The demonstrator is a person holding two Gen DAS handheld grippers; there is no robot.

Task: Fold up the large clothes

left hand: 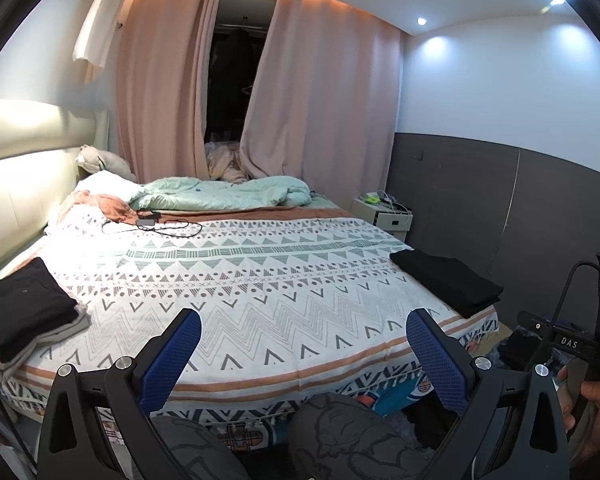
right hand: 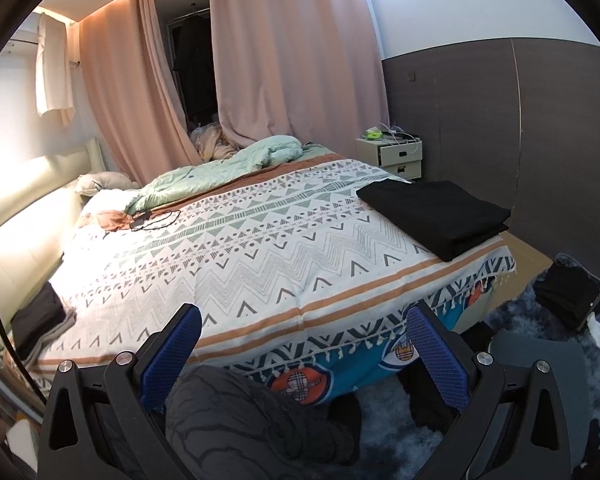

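On the bed (left hand: 284, 280), near its right foot corner, lies a folded black garment (left hand: 446, 280) (right hand: 436, 216): a flat rectangle in several even layers, its edges squared and stacked, dark enough that no print or seam shows. At the opposite, left edge by the headboard (left hand: 24, 168) sits a second folded stack (left hand: 24, 308) (right hand: 40, 320), black cloth on top with grey layers showing beneath and sticking out along its near side. Both piles rest on a white patterned bedspread (right hand: 260, 248) with grey zigzags, triangles and orange stripes; the stretch between them is bare cover. Farther back a pale green duvet (left hand: 220, 194) is bunched up, with a black cable (left hand: 168, 226) lying just in front of it.

Both tools are held off the bed, over the person's knees at the foot edge. The left gripper (left hand: 302, 344) has its blue-padded fingers (left hand: 172, 360) spread wide with nothing between them. The right gripper (right hand: 302, 344) is likewise released, its pads (right hand: 436, 356) well apart and holding nothing. A bedside cabinet (right hand: 394, 156) stands beyond the far right corner, beside pink curtains (right hand: 288, 64).
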